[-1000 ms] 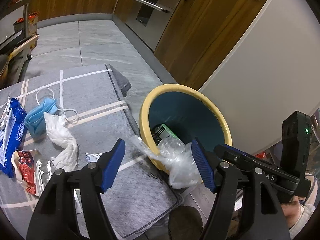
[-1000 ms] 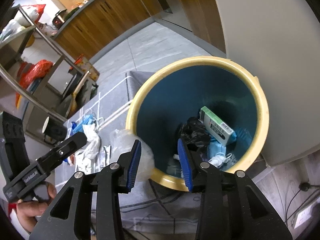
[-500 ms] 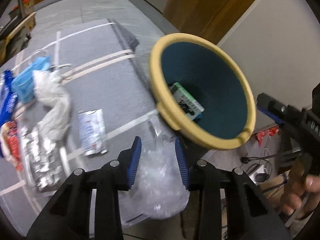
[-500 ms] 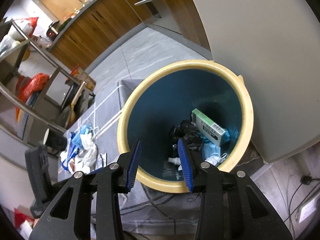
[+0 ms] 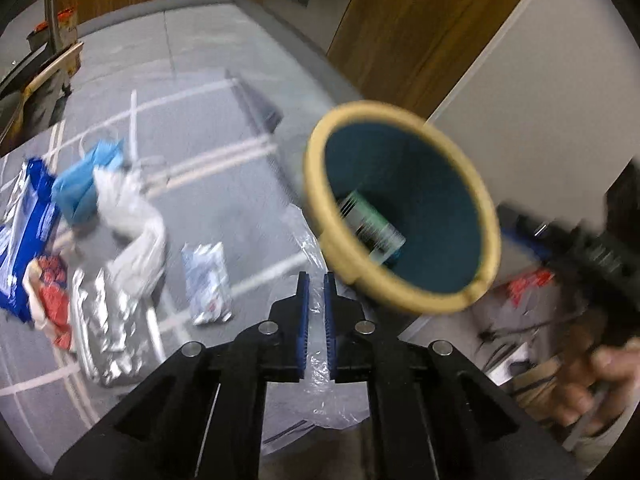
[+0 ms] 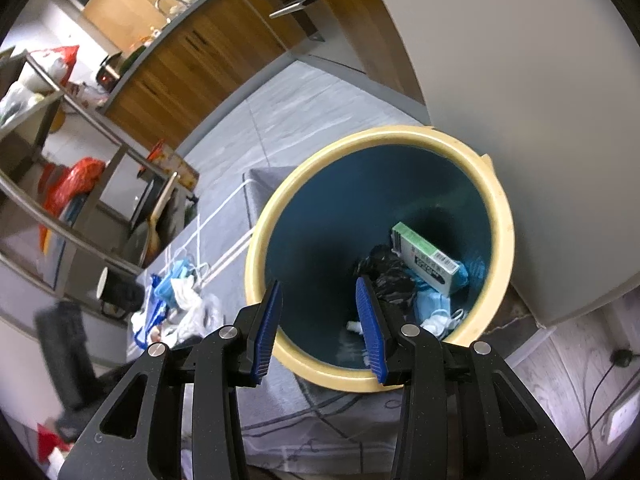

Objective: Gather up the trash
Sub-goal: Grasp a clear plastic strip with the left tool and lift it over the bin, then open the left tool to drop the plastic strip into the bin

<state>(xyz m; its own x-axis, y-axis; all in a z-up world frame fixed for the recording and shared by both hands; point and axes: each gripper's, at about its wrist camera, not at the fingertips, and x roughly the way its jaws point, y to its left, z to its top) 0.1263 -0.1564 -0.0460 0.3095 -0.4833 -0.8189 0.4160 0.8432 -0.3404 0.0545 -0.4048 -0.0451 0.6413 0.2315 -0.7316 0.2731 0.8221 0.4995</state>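
My left gripper (image 5: 314, 280) is shut on a clear plastic bag (image 5: 320, 396), held just left of the trash bin (image 5: 316, 184), which has a yellow rim and a teal inside. My right gripper (image 6: 318, 308) is open and empty above the bin's near rim (image 6: 256, 248). Inside the bin lie a green and white box (image 6: 424, 258), a black bag (image 6: 384, 276) and blue masks (image 6: 432, 304). More trash lies on the grey rug (image 5: 224, 200): a white crumpled bag (image 5: 136, 224), a blue mask (image 5: 80, 184), a small white packet (image 5: 208, 280), a silver wrapper (image 5: 100, 340) and a blue package (image 5: 24, 232).
A white wall panel (image 6: 520, 100) stands right behind the bin. Wooden kitchen cabinets (image 5: 400, 20) run along the back. A metal shelf rack (image 6: 72, 200) stands left of the rug. Cables and a wall socket (image 6: 620, 420) are at the lower right.
My left gripper went from wide open to shut on the clear plastic bag and pulled it off the bin's rim. My right gripper stays open and has shifted over the bin.
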